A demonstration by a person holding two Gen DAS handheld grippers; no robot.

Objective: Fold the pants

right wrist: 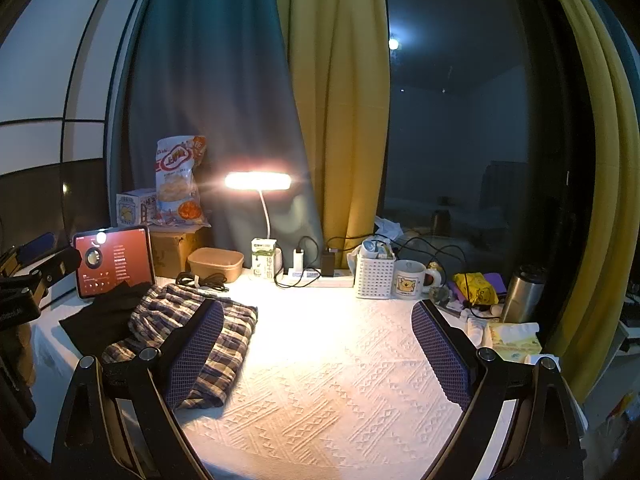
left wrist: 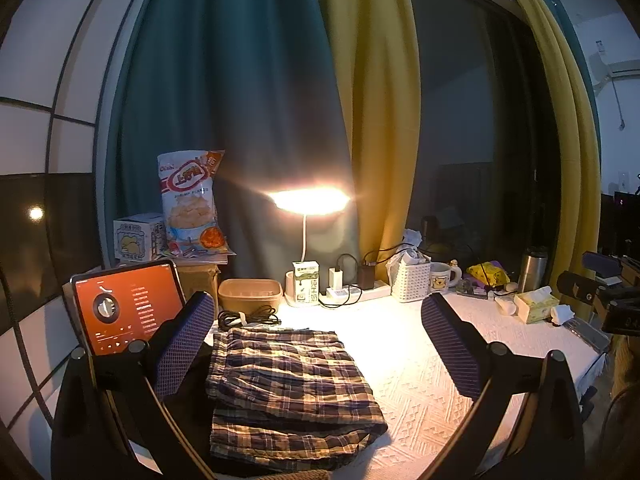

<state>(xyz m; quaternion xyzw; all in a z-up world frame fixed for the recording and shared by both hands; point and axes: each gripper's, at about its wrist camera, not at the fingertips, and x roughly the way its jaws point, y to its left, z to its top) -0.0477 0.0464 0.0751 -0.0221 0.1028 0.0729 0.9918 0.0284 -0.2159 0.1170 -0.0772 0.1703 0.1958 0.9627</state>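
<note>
my left gripper [left wrist: 320, 348] has its jaws spread wide and holds nothing; between them the plaid pants [left wrist: 286, 392] lie folded into a layered stack on the white textured tabletop [left wrist: 420, 380], toward its left side. my right gripper [right wrist: 318, 356] is likewise wide apart and empty, over bare cloth, with the pants [right wrist: 192, 332] off to its left, partly behind its left finger. a dark cloth [right wrist: 102, 316] lies just left of the pants, touching them; i cannot tell what it is. behind the pants a coiled black cable [left wrist: 248, 316] rests in front of a tan lidded box [left wrist: 250, 295], whose contents are hidden. a tablet [left wrist: 128, 312] with a red screen stands at the left, its lower edge hidden behind my left finger. further back, a lit desk lamp [left wrist: 310, 200] glares over a small carton [left wrist: 306, 282] and a power strip [left wrist: 356, 292] with chargers plugged in. a white slotted basket [left wrist: 410, 282] holds crumpled things too blurred to name; beside it stands a mug [left wrist: 442, 278], its inside out of sight. a tissue box [left wrist: 534, 306] with a tissue sticking out and a steel flask [left wrist: 532, 268] sit near the right edge. a snack bag [left wrist: 192, 204] stands on a cardboard box at back left, against the curtains.
</note>
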